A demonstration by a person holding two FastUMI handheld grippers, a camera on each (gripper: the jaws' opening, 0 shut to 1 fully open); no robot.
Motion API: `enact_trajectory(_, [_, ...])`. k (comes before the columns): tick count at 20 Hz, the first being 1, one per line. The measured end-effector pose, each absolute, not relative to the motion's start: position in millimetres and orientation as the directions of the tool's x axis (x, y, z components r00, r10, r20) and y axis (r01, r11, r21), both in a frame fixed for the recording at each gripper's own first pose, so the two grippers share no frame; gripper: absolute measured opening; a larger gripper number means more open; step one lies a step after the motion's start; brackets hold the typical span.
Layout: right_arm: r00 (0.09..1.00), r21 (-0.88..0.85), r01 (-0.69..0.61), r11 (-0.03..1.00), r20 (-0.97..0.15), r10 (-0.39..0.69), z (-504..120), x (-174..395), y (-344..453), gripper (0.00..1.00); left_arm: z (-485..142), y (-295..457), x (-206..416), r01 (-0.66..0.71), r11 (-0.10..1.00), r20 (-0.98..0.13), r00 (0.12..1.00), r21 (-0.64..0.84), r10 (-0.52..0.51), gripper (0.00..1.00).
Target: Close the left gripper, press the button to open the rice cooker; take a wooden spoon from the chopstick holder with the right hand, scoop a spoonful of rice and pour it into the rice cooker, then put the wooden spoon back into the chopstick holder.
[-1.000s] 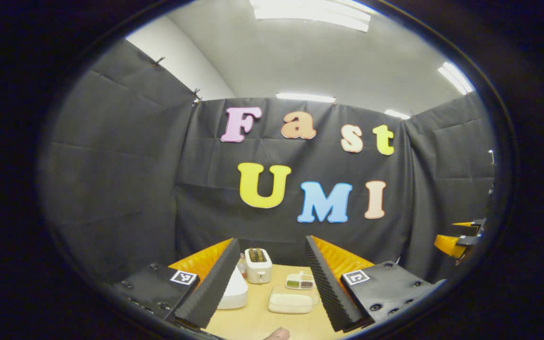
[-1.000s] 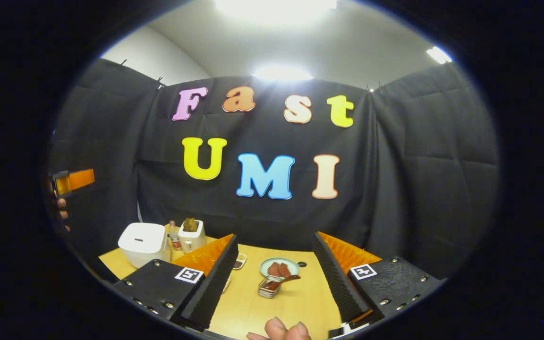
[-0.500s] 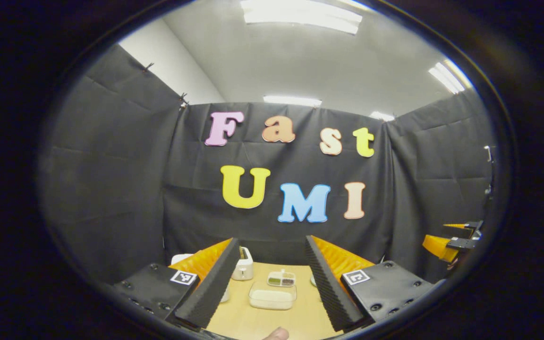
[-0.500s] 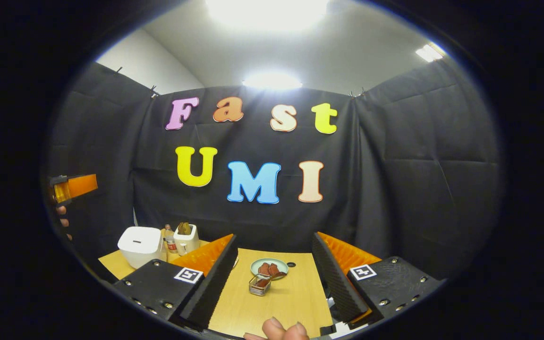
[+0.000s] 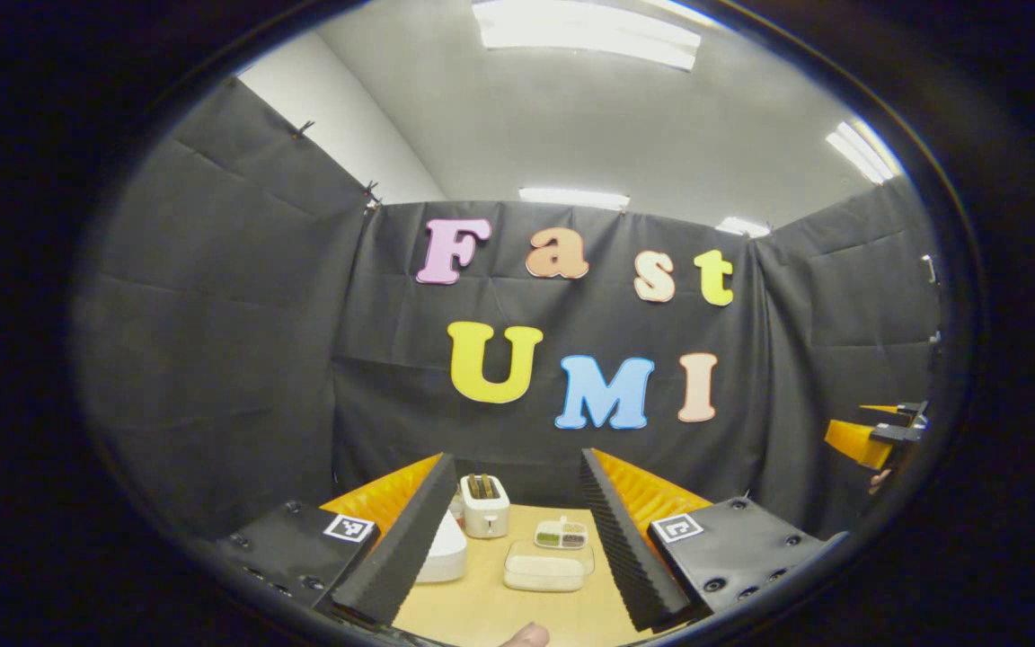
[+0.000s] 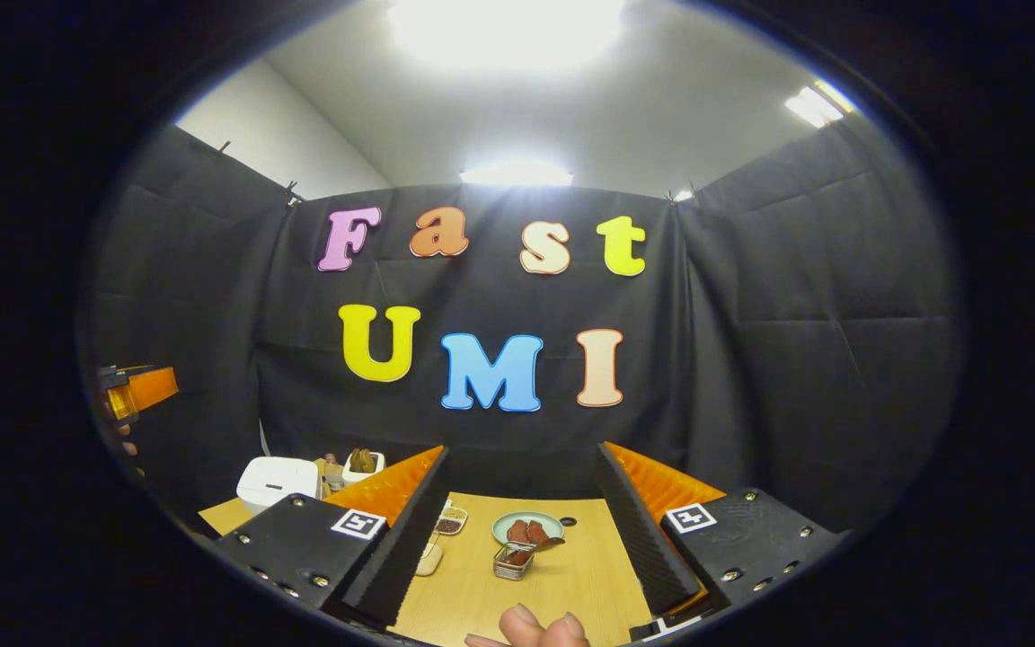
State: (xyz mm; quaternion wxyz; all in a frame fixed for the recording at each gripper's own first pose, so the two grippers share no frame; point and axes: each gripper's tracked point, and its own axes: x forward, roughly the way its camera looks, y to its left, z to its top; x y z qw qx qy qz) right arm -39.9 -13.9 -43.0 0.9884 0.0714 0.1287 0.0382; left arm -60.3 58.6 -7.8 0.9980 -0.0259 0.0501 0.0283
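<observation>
Left hand-held gripper (image 5: 515,539) is up over the near edge of the desk (image 5: 482,611), jaws spread wide, nothing btwn them. Thru the gap, left gripper view: white rice cooker (image 5: 446,553) w/ lid down, partly hidden behind the left finger, toward the desk's left side. Just behind it, near the far edge, a white toaster (image 5: 485,505) w/ two slots. Clear rice container (image 5: 546,570) sits mid-desk, right of the cooker, and a small divided dish (image 5: 561,536) w/ green and dark fillings is just behind it.

Right hand-held gripper (image 6: 522,530) also wide open, holding nothing, hovering over the near edge. Right gripper view: metal chopstick holder (image 6: 512,561) mid-desk, wooden spoon (image 6: 543,545) lying across its top, tilted to the right. Just behind, a green plate (image 6: 526,523) w/ reddish-brown pieces. Small bowl (image 6: 451,520) of dark bits beside the left finger. Cooker far off by the left edge, toaster behind it. Fingertips of a hand (image 6: 535,626) at the bottom. The other gripper shows at the far left there.
</observation>
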Motion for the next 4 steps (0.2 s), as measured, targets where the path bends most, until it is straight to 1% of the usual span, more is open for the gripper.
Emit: enact_trajectory(4, [0.962,0.153,-0.051,0.987,-0.258,0.089,-42.3,-37.8,-7.3,0.98,-12.6,66.0,-54.8,-0.048,0.997,-0.101,0.994,-0.064,0.042,0.92])
